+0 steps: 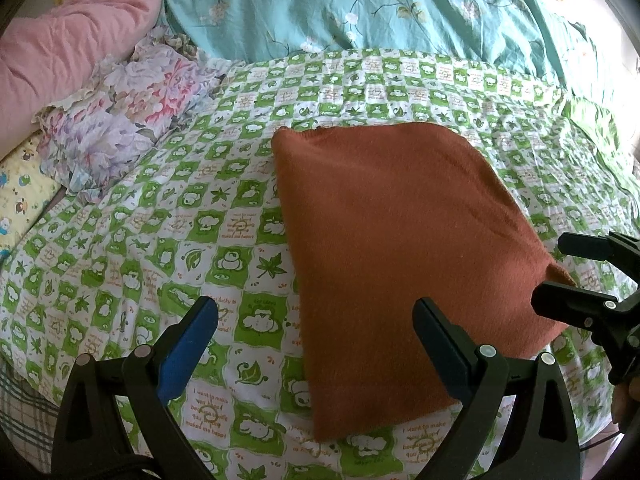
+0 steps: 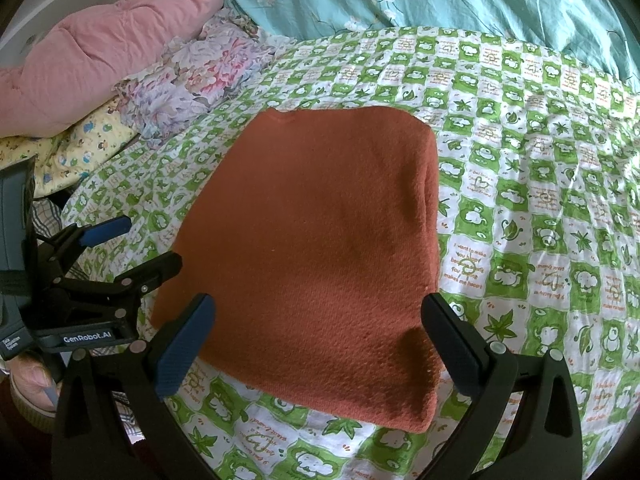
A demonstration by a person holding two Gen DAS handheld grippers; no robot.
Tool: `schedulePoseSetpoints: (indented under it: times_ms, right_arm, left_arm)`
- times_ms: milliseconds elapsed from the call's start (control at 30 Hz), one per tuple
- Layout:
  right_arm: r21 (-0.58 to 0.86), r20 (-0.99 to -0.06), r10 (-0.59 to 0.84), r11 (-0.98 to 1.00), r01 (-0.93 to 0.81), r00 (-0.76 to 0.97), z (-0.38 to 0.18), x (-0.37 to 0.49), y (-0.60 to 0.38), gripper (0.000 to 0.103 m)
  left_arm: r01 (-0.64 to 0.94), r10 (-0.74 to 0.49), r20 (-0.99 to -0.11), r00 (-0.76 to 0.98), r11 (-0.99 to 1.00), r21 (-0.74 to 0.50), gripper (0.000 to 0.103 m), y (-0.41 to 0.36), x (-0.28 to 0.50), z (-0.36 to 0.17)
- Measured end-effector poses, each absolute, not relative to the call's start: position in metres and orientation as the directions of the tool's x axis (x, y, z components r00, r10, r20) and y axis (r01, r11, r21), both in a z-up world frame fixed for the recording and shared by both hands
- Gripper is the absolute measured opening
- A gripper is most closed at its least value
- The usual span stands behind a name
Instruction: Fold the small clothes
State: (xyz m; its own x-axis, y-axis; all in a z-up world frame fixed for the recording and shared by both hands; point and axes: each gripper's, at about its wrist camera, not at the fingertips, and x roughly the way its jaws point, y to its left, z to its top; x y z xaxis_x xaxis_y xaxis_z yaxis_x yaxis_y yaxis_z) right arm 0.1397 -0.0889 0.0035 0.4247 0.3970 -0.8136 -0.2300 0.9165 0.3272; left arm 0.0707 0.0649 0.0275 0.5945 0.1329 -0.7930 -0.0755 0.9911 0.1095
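Your left gripper (image 1: 316, 312) carries white lettering on its body, readable from the right wrist view as "GenRobot.AI" (image 2: 87, 337), with a smaller label beside it too small to read. On the green and white checked bedsheet (image 1: 160, 216), several squares print "I want to make you happy because your smiling makes me happy!"; the other squares show leaves and cartoon figures.

Your left gripper hangs low over the sheet with its 2 blue-padded fingers (image 1: 188, 352) spread wide, holding nothing; the right finger overlaps the near left part of the rust-orange folded garment (image 1: 404, 240), and contact cannot be judged. The garment lies flat in the middle of the bed, folded to a neat 4-sided block.

Your right gripper (image 2: 318, 316) hovers over the garment's near edge, its fingers equally wide apart and straddling the cloth, gripping nothing.

Behind lie a pink quilt (image 1: 60, 40), a floral pillow (image 1: 132, 96) and a teal flowered cover (image 1: 360, 4).
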Motion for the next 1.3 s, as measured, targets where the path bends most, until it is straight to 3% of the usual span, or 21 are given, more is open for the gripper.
schedulePoseSetpoints:
  times_ms: [500,1300]
  right_arm:
    - [0.329,-0.815,0.394,0.918,-0.221,0.426,0.005,0.141,-0.09,0.102]
    - [0.341,-0.806,0.399,0.917,-0.206,0.437,0.003,0.146,-0.094,0.102]
  left_arm:
    - [-0.082,0.106,-0.799,0.592,0.994,0.072,0.098,0.072,0.077,0.024]
    - [-0.068,0.128,-0.793,0.595,0.992,0.109,0.097,0.068,0.084,0.026]
